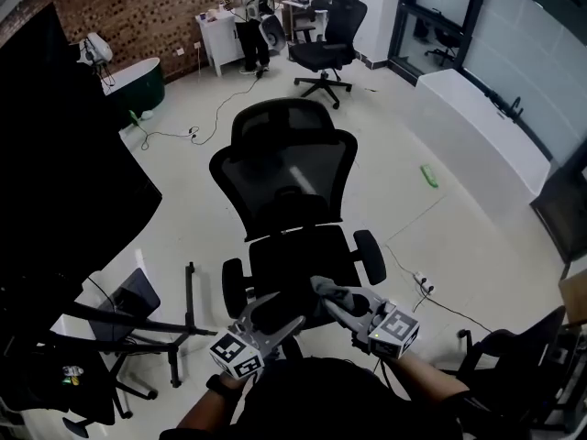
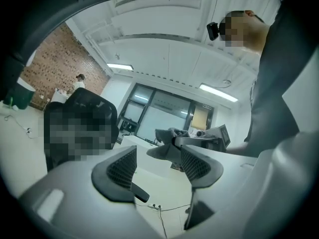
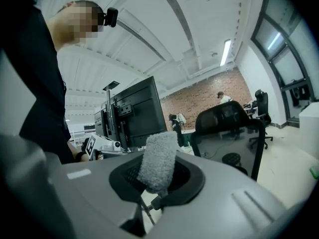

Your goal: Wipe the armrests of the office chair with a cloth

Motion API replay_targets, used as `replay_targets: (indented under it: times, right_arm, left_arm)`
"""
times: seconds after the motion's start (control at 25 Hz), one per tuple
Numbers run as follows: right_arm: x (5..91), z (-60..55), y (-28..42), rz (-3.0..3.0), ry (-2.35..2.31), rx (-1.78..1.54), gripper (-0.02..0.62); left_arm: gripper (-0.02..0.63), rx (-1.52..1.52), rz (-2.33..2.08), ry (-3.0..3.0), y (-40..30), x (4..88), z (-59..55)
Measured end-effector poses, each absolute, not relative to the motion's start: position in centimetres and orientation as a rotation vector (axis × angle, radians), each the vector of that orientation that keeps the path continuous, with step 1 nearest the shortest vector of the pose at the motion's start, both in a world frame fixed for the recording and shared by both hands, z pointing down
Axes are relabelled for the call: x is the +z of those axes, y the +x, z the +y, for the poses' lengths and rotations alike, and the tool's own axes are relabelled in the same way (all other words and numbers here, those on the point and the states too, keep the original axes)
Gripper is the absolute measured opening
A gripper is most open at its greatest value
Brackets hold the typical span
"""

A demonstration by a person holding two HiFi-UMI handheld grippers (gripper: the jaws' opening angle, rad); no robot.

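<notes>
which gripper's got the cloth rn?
The right gripper, jaws shut on the grey cloth. The left gripper is open, with nothing gripped.

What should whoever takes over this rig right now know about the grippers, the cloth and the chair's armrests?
Left gripper: jaws apart, empty, held low over the front of the seat.
Right gripper: shut on the fuzzy grey cloth, close beside the left gripper.
The black mesh office chair stands straight ahead, seat nearest. The black padded armrest on the person's left and the one on the right are both within view.
Done: cloth is in grip.
Left: the cloth touches neither armrest, so both apparently remain to be wiped.
</notes>
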State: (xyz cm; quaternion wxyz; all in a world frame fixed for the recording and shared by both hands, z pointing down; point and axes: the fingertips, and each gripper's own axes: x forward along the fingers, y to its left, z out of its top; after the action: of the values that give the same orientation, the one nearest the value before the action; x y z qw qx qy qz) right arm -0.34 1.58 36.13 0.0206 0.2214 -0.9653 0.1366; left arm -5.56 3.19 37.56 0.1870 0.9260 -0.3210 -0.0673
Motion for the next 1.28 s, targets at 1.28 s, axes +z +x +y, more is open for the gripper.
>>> replay_targets:
  times: [1.28]
  right_arm:
    - [39.8,-11.2,-1.6,-2.917,0.714,0.473,0.034]
  left_arm:
    - [0.302,-0.101,-0.909,2.530,-7.7,41.6,-7.3]
